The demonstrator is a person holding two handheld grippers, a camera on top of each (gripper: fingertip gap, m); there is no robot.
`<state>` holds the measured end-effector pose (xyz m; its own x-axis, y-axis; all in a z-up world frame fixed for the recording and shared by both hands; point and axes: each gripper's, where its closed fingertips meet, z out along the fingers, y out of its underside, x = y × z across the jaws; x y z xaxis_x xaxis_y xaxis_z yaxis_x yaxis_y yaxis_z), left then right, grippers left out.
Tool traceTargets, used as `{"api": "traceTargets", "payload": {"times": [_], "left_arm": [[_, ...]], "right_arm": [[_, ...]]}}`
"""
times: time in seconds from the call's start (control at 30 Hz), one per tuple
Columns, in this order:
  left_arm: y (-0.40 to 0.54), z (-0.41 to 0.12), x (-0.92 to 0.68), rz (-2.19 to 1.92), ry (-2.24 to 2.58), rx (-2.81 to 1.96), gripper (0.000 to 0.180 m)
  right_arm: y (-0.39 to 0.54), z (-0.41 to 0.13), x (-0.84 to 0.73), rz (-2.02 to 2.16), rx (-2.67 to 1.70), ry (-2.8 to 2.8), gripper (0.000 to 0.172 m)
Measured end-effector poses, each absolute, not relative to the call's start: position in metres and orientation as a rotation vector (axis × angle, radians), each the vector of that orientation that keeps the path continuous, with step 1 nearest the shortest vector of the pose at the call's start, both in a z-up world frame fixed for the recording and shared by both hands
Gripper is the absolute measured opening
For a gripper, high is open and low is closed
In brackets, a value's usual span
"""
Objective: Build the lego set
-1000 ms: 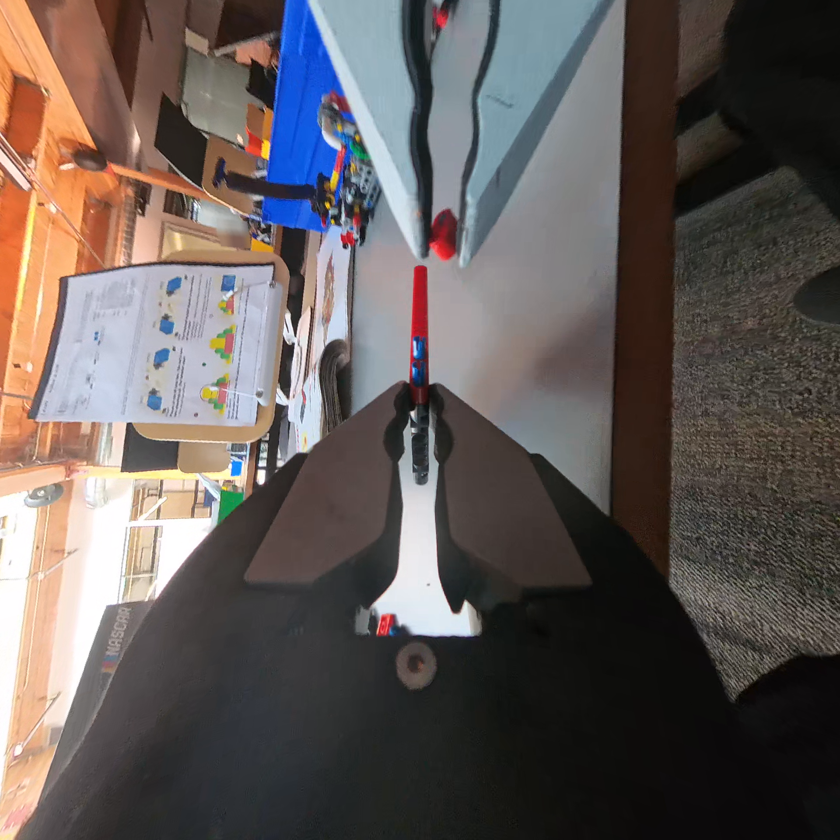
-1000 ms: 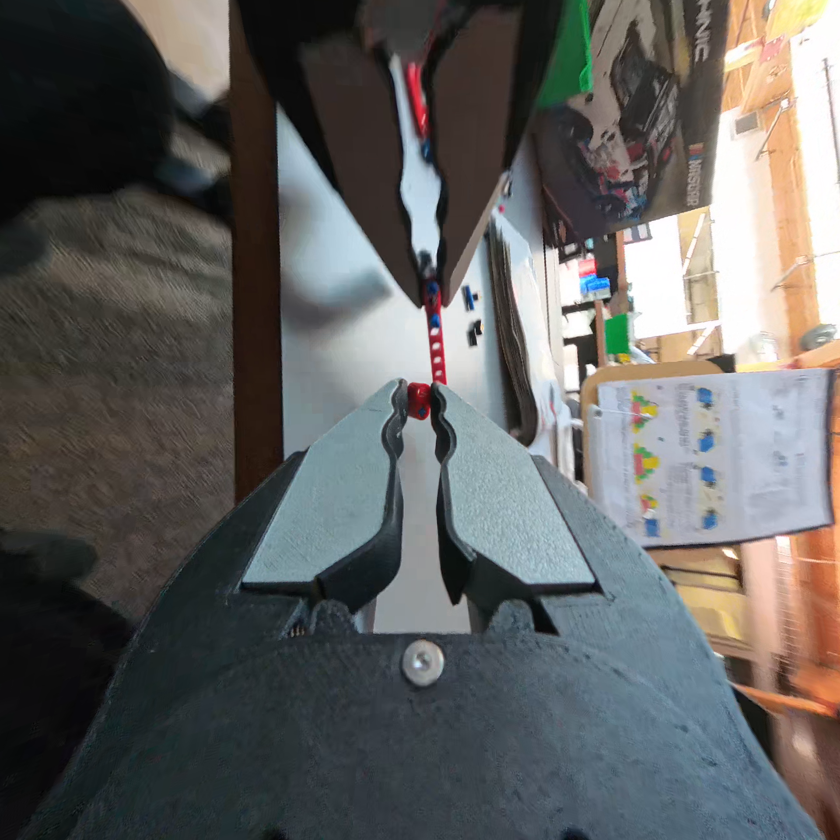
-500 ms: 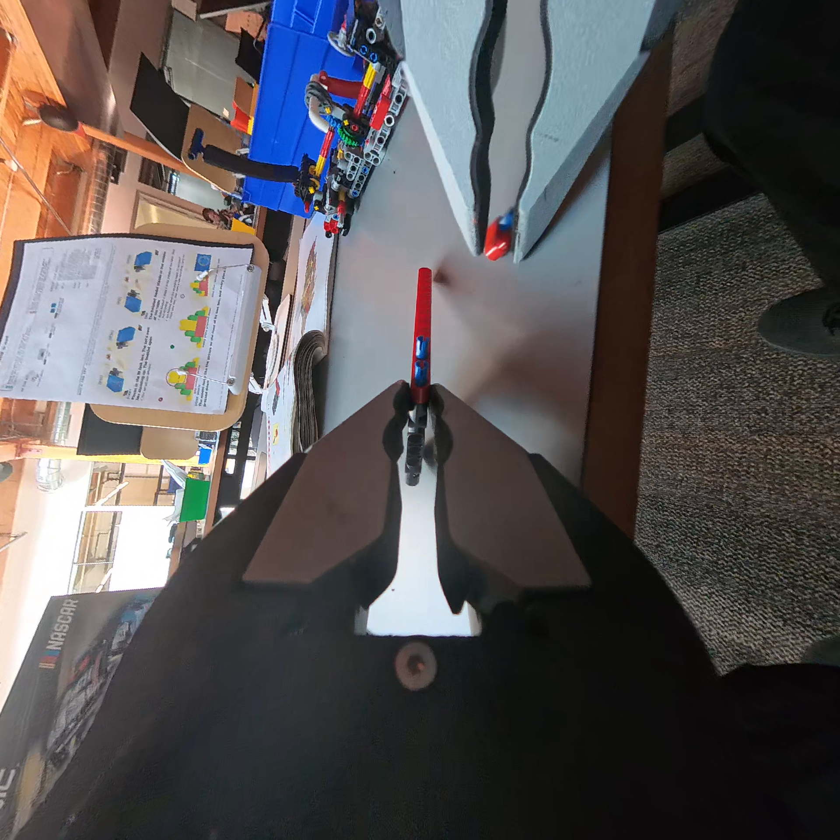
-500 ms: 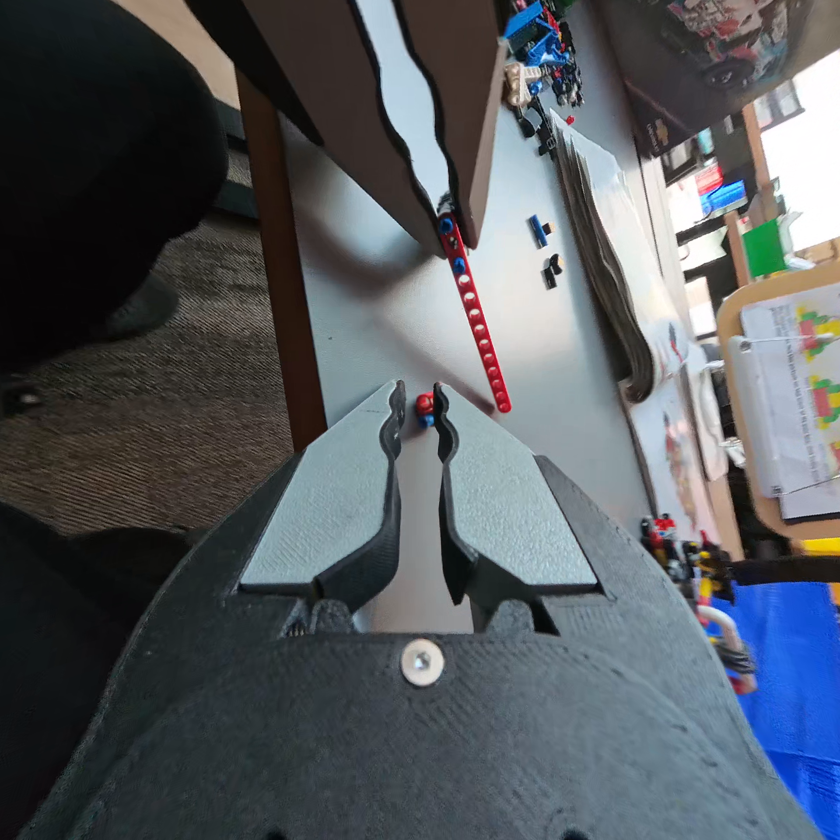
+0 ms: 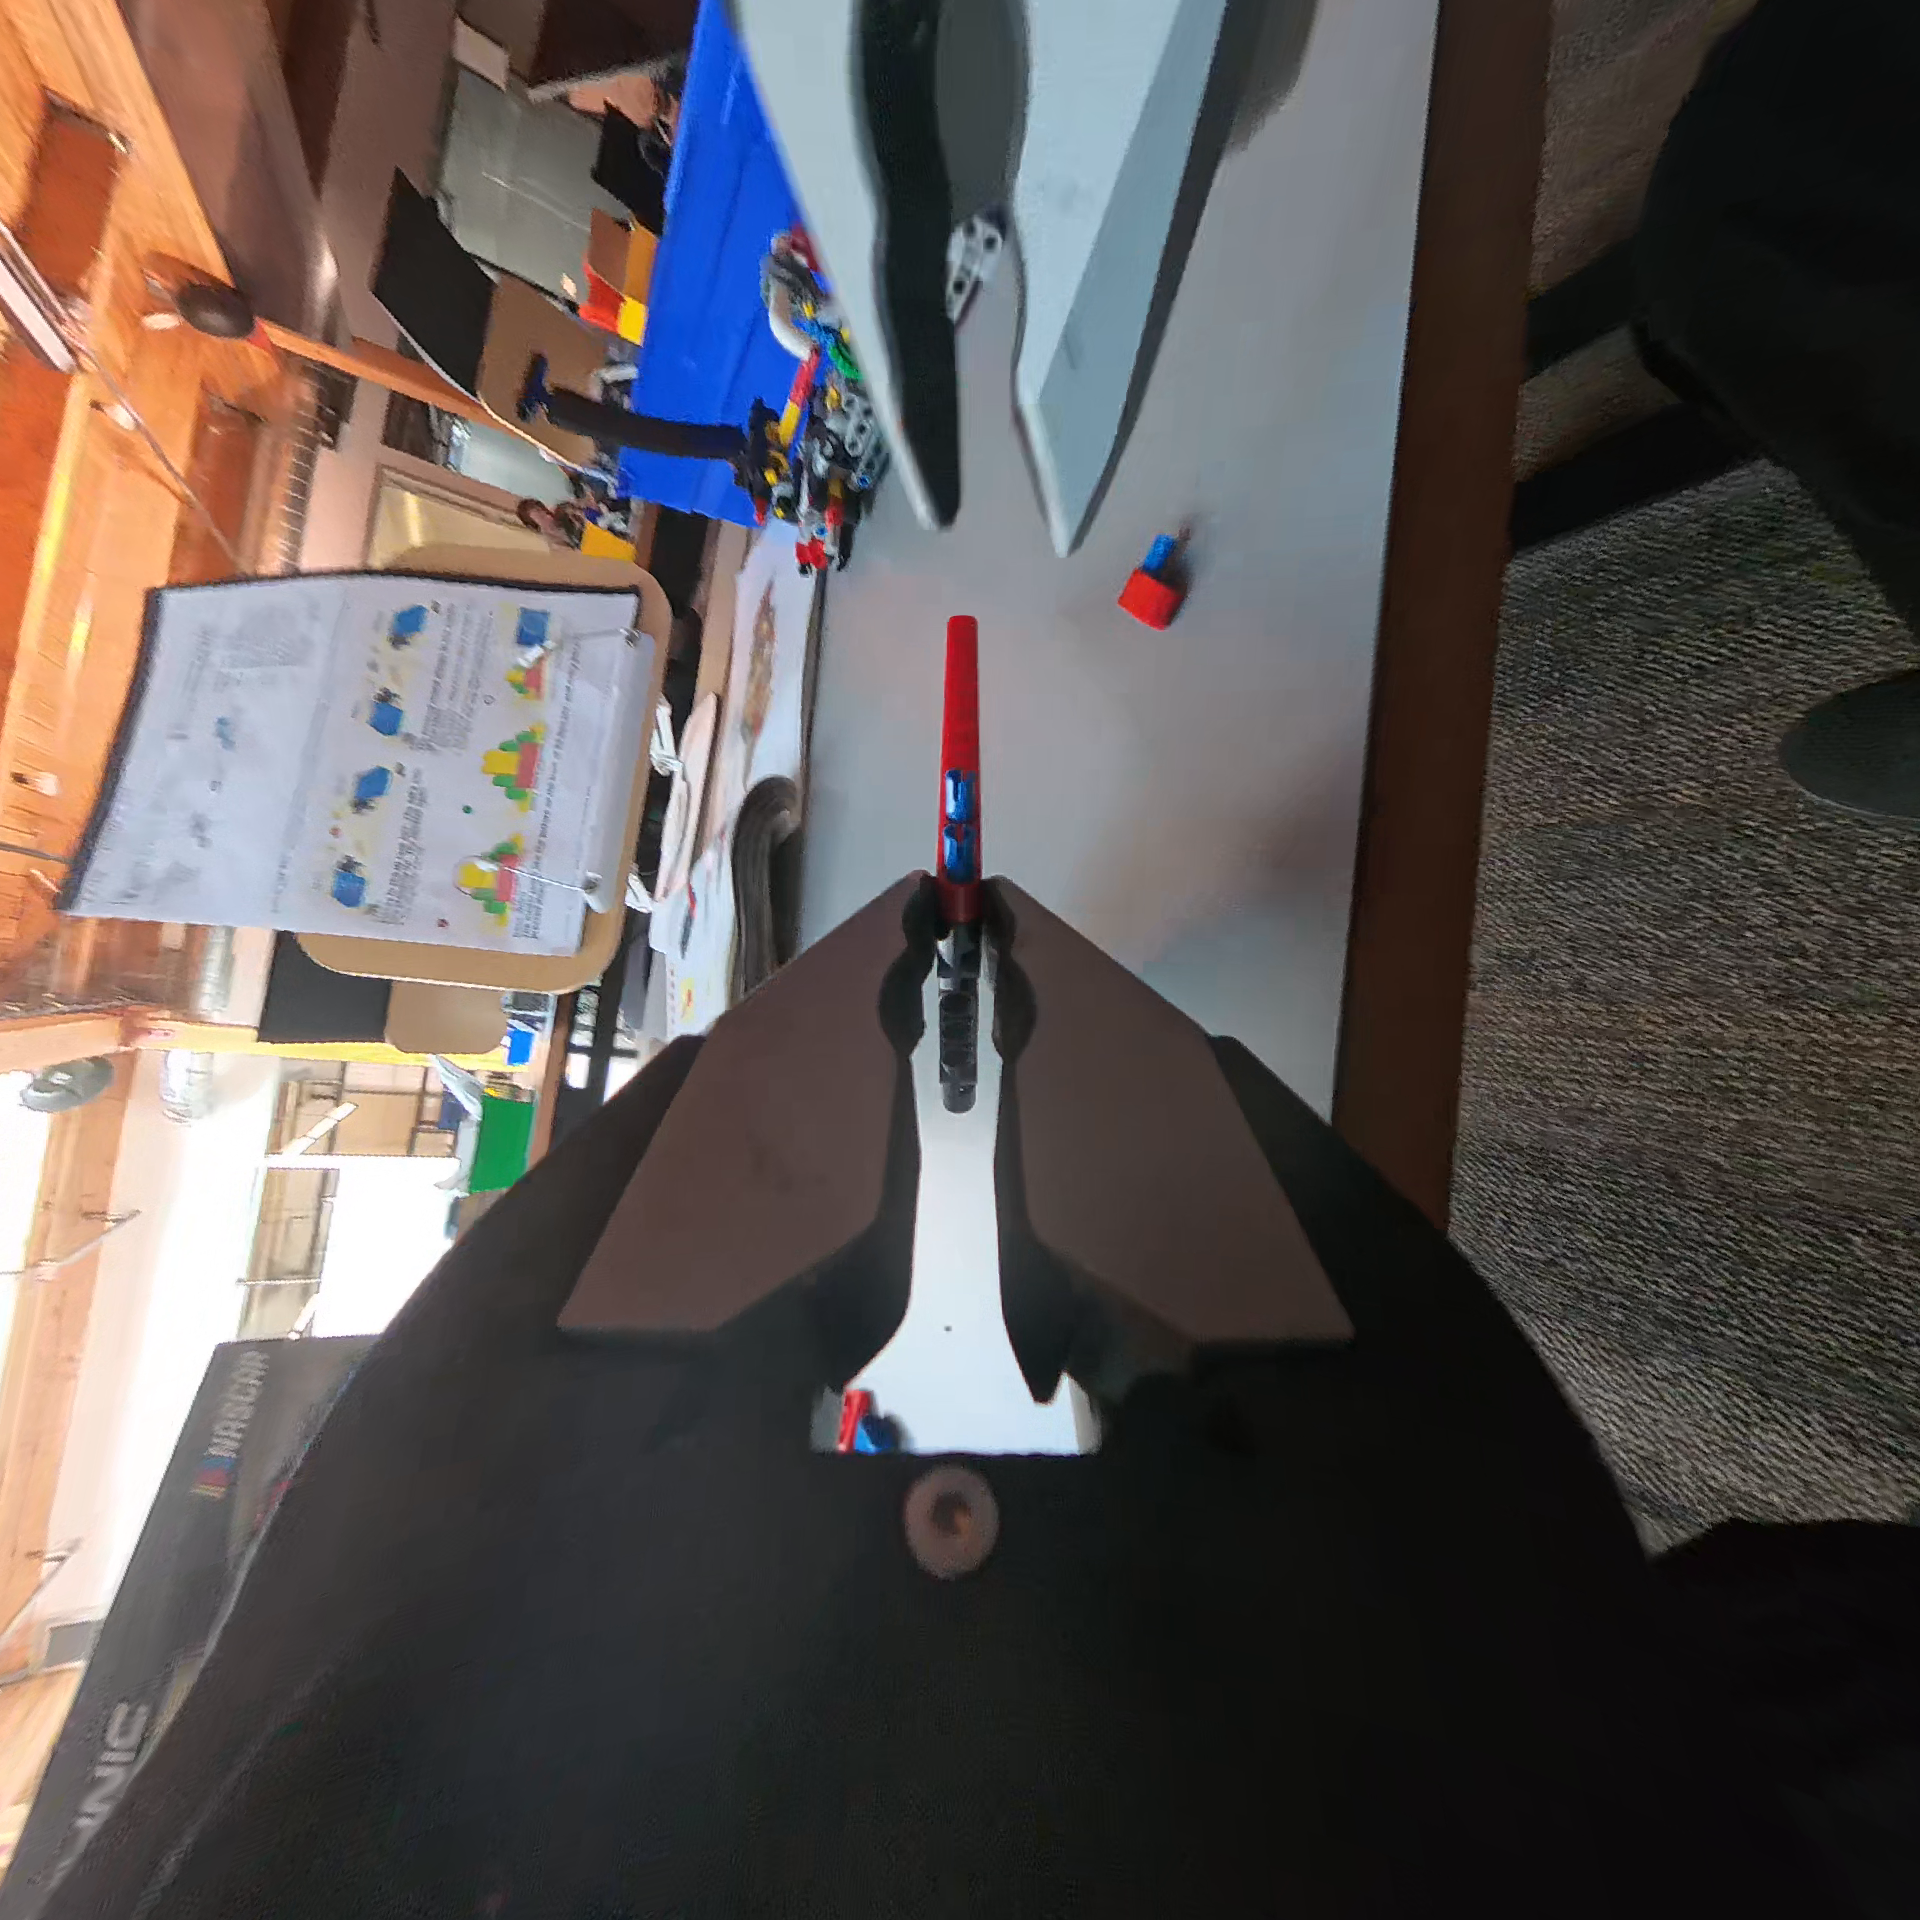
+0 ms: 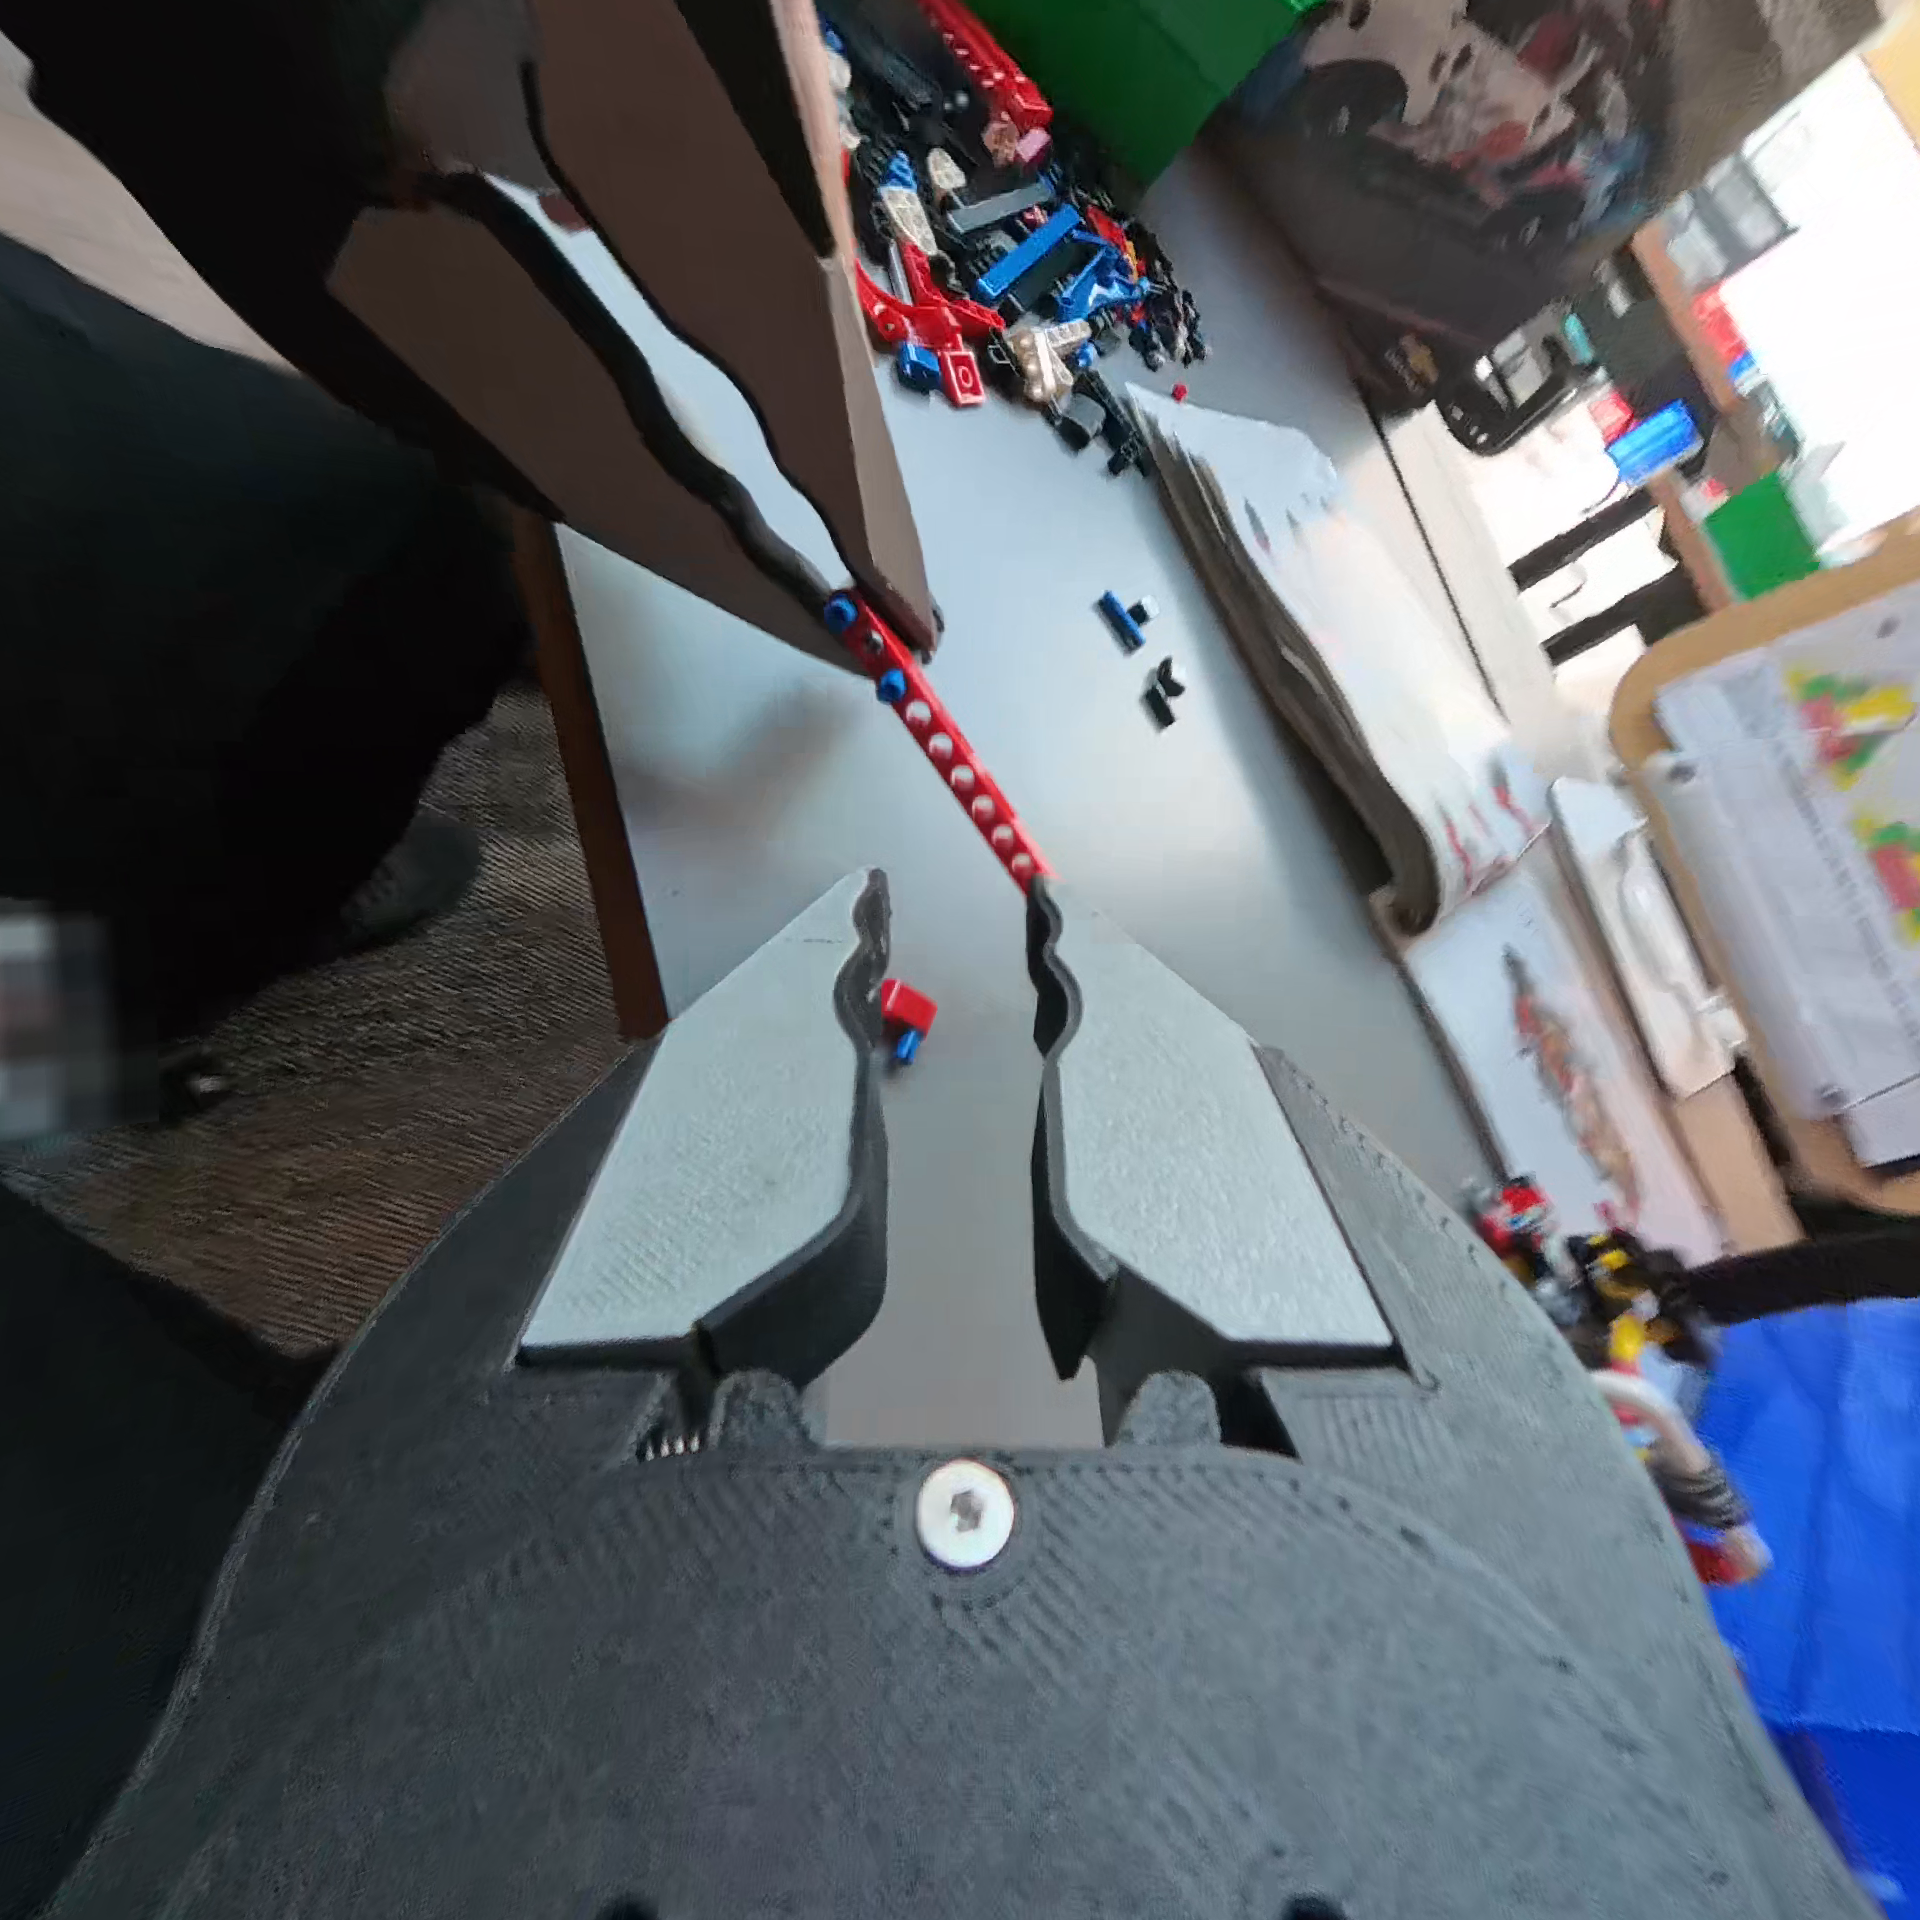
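My left gripper (image 5: 956, 894) is shut on one end of a long red beam (image 5: 958, 748). The beam has holes, two blue pins and a black part behind the pads, and is held above the grey table (image 5: 1195, 831). In the right wrist view the beam (image 6: 945, 748) sticks out from the brown fingers (image 6: 883, 582). My right gripper (image 6: 956, 894) is open with nothing between its pads. A small red piece with a blue pin (image 6: 907, 1006) lies on the table below and between the grey fingers, apart from both. It also shows in the left wrist view (image 5: 1148, 594), just past the right gripper (image 5: 1003, 525).
The table's brown edge (image 5: 1455, 623) borders carpet. A pile of loose bricks (image 6: 1039, 281) lies beyond, two small dark pieces (image 6: 1143, 644) sit mid-table, and a stack of booklets (image 6: 1299, 644) lies beside them. An instruction sheet on a stand (image 5: 353, 748) and a blue bin (image 5: 717, 312) stand farther off.
My right gripper opened; the small red piece left its grasp and now lies on the table. The right gripper swung away from the beam's tip. The left gripper still holds the beam.
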<state>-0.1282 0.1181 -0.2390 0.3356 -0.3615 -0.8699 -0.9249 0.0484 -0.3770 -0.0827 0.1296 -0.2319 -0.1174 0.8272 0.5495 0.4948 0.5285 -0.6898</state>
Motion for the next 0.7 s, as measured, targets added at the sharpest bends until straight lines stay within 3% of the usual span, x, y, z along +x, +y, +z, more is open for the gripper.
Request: {"api": "traceTargets", "payload": {"times": [0.1,0.17,0.23,0.6,0.7], "left_arm": [[0.114,-0.236,-0.118,0.654,1.252,-1.484,0.004],[0.111,-0.236,-0.114,0.643,1.259,-1.488,0.005],[0.107,-0.233,-0.112,0.612,1.245,-1.493,0.005],[0.1,-0.226,-0.108,0.425,1.171,-1.48,0.015],[0.097,-0.227,-0.104,0.394,1.204,-1.457,0.007]], "right_arm": [[0.129,-0.231,-0.101,0.18,-0.925,-1.828,0.028],[0.122,-0.234,-0.111,0.054,-0.783,-1.87,0.01],[0.117,-0.237,-0.114,-0.008,-0.698,-1.887,0.004],[0.103,-0.23,-0.108,0.267,-0.729,-1.85,0.005],[0.103,-0.232,-0.107,0.282,-0.741,-1.857,0.006]]}}
